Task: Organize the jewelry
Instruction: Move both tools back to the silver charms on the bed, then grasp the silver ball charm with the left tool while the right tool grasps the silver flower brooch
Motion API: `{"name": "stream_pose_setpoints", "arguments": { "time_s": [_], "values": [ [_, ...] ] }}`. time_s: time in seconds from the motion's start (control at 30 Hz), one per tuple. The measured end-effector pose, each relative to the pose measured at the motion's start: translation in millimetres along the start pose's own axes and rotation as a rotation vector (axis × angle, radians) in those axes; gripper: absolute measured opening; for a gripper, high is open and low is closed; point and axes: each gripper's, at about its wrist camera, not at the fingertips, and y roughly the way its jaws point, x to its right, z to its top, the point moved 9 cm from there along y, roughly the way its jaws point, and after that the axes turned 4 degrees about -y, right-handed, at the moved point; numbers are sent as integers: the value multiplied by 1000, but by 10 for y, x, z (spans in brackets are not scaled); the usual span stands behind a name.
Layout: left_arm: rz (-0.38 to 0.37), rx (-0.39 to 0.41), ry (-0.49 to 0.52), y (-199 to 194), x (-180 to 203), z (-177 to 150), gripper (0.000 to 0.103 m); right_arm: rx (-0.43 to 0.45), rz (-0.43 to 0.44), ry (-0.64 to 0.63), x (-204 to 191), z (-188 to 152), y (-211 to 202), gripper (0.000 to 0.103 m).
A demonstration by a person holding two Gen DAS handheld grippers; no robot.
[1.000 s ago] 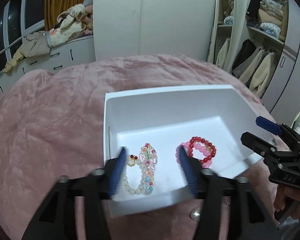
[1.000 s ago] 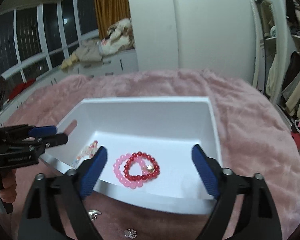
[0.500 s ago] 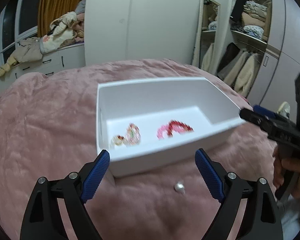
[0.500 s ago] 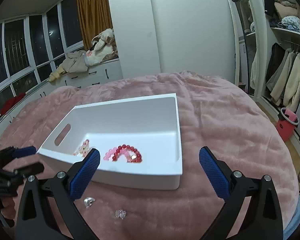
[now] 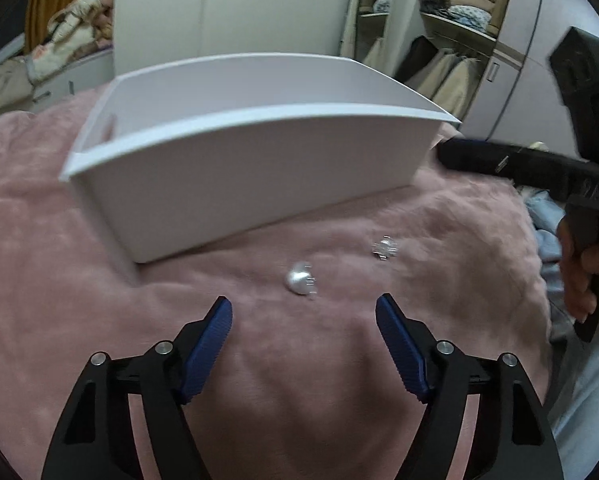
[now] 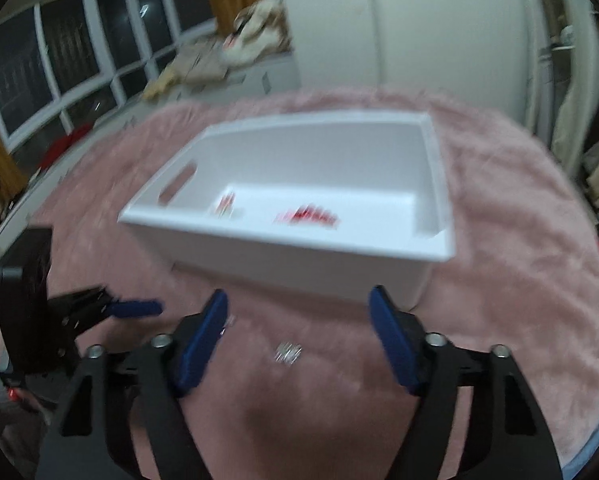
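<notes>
Jewelry is split between two places: bracelets already lie in the white box (image 6: 299, 208) on the pink blanket (image 5: 79, 240), a red bracelet (image 6: 307, 216) toward the right and a paler beaded one (image 6: 225, 204) left of it, while two small pieces are not yet put away on the blanket just near of the box. The step in hand looks like fetching these. The left gripper (image 5: 303, 320) hangs low with a pearl-like piece (image 5: 298, 278) just beyond its fingertips, and its fingers, which have just been closing, stand wide with nothing between them. The right gripper (image 6: 297, 312) has also just been narrowing; it is empty, with a sparkly stud (image 6: 288, 353) lying between its fingers, untouched. Next, each probably needs to sink to the blanket, straddle its piece and pinch finely, since small items may sink into the soft pile.
</notes>
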Motion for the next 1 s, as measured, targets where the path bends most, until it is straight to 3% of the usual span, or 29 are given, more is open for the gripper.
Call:
{"name": "stream_pose_setpoints", "arguments": {
  "time_s": [0.1, 0.2, 0.3, 0.37, 0.43, 0.53, 0.7, 1.0],
  "values": [
    [-41, -15, -4, 132, 58, 16, 75, -107, 32, -44, -128, -164, 214, 57],
    [-49, -33, -19, 275, 64, 41, 66, -195, 29, -77, -176, -317, 389, 54],
    [-40, -45, -27, 392, 68, 71, 57, -255, 15, -80, -156, -423, 523, 48],
    [-16, -47, -28, 457, 50, 73, 50, -297, 1, -84, -130, -479, 622, 33],
    [5, -49, -26, 501, 40, 65, 45, -335, -15, -101, -128, -544, 705, 34],
    [26, -38, -23, 513, 25, 56, 38, -330, -8, -80, -124, -527, 701, 33],
    [40, -34, -39, 496, -53, 74, 24, -314, 1, -80, -131, -487, 664, 21],
    [50, -27, -35, 350, -118, 38, 23, -254, 0, -90, -220, -467, 425, 21]
  ]
}}
